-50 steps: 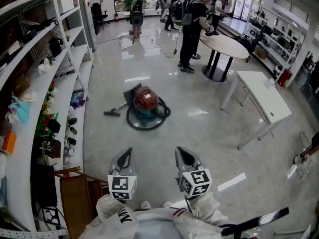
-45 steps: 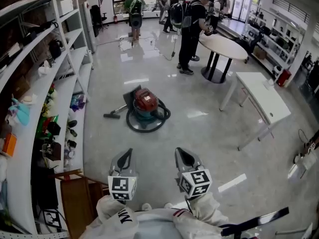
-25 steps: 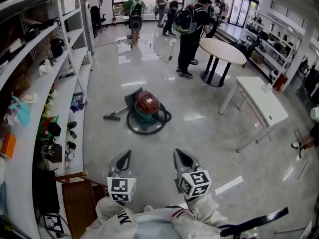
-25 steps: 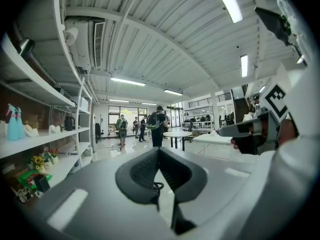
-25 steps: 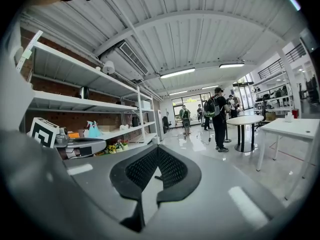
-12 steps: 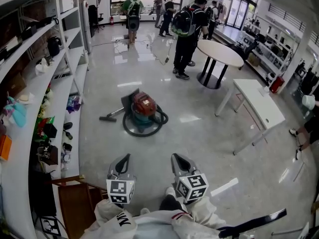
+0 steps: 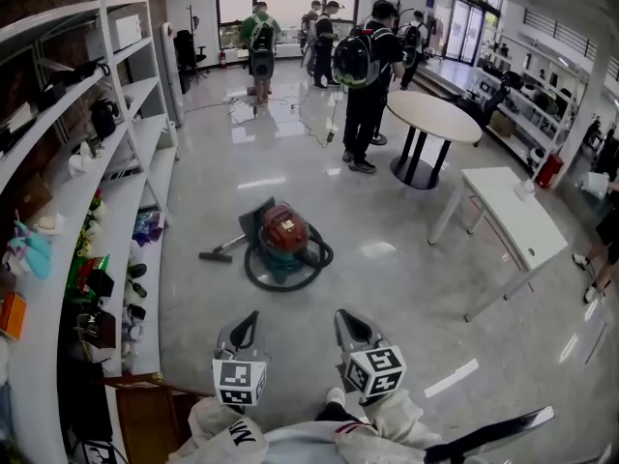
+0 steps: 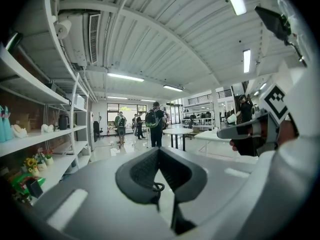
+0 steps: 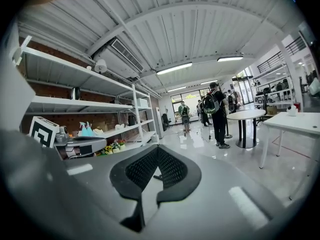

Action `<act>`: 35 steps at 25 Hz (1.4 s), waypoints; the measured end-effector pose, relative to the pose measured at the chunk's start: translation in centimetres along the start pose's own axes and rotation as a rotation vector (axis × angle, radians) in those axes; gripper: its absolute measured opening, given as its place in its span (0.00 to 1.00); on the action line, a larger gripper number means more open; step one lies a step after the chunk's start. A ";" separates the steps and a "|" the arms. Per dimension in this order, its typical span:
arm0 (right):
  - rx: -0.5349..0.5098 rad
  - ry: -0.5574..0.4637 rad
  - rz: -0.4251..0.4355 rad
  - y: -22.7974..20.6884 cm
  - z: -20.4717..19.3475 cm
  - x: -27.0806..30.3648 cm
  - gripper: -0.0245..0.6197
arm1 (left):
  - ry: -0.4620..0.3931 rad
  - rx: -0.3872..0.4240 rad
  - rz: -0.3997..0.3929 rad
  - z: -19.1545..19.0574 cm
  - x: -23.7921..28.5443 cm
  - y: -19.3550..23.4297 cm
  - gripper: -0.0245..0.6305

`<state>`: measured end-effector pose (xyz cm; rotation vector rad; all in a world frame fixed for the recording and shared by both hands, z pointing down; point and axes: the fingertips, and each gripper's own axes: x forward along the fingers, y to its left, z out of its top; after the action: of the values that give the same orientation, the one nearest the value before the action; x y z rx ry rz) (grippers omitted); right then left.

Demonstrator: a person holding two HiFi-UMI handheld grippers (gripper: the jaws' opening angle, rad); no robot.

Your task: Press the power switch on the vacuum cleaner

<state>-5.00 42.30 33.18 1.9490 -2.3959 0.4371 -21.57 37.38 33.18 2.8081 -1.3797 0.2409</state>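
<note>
The vacuum cleaner [image 7: 283, 239] sits on the glossy floor ahead of me, with a red top, a teal body and a black hose coiled around it. Its nozzle [image 7: 214, 253] lies to its left. My left gripper [image 7: 246, 321] and right gripper [image 7: 346, 316] are held side by side near my body, well short of the vacuum, both shut and empty. In the left gripper view the left gripper [image 8: 159, 149] points level across the room; the right gripper [image 9: 157, 148] does the same in the right gripper view. The vacuum does not show in either gripper view.
White shelving [image 7: 92, 201] full of small items runs along the left. A wooden stand [image 7: 145, 419] is at my lower left. A white rectangular table [image 7: 513, 222] and a round table [image 7: 435, 114] stand to the right. Several people [image 7: 366, 66] stand at the back.
I have walked slightly forward, so the vacuum sits a little lower and nearer in the head view. A shoe now shows between the grippers, which stay shut and held together.
</note>
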 end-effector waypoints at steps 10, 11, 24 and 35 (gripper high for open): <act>0.019 0.009 0.023 -4.1 1.4 3.2 0.04 | 0.014 0.003 0.012 1.1 5.4 -0.6 0.04; 0.020 0.012 0.026 -4.5 1.5 3.4 0.04 | 0.020 0.001 0.015 1.0 5.7 -0.7 0.04; 0.038 0.022 0.066 -9.4 2.5 5.5 0.04 | 0.043 0.009 0.059 1.5 10.1 -2.4 0.04; 0.043 0.029 0.096 -14.2 2.9 5.9 0.04 | 0.039 0.018 0.084 2.2 13.6 -5.4 0.04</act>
<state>7.82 33.40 34.39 1.8363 -2.4899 0.5201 -8.84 29.84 33.25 2.7477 -1.4959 0.3087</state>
